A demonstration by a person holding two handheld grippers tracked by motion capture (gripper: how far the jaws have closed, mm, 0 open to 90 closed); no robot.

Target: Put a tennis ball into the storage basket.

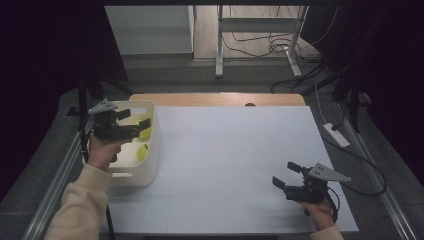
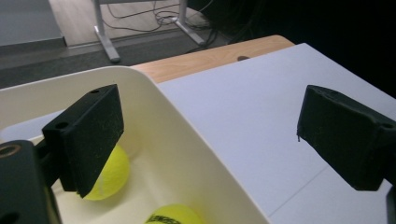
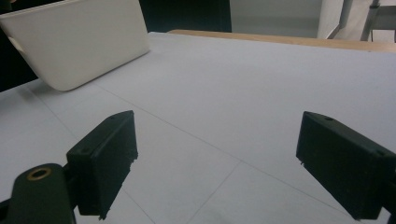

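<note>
Two tennis balls (image 1: 143, 142) in white bin (image 1: 150, 165) at surface's (image 1: 225, 150) left edge. Left tongs (image 1: 134, 120) above bin, wide open, empty. Right tongs (image 1: 286, 175) near right front corner, wide open, empty.

A lab-like recording room: white-topped table (image 1: 235, 165), dark curtains (image 1: 45, 60), loose floor cables (image 1: 260, 45), power strip (image 1: 336, 135).

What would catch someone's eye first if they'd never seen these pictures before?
Probably the two yellow-green tennis balls lying in the white bin at the left edge of the table, the only bright colour here. The left gripper hangs open over that bin with nothing between its jaws. Across the bare white sheet, the right gripper sits open near the front right corner.
</note>
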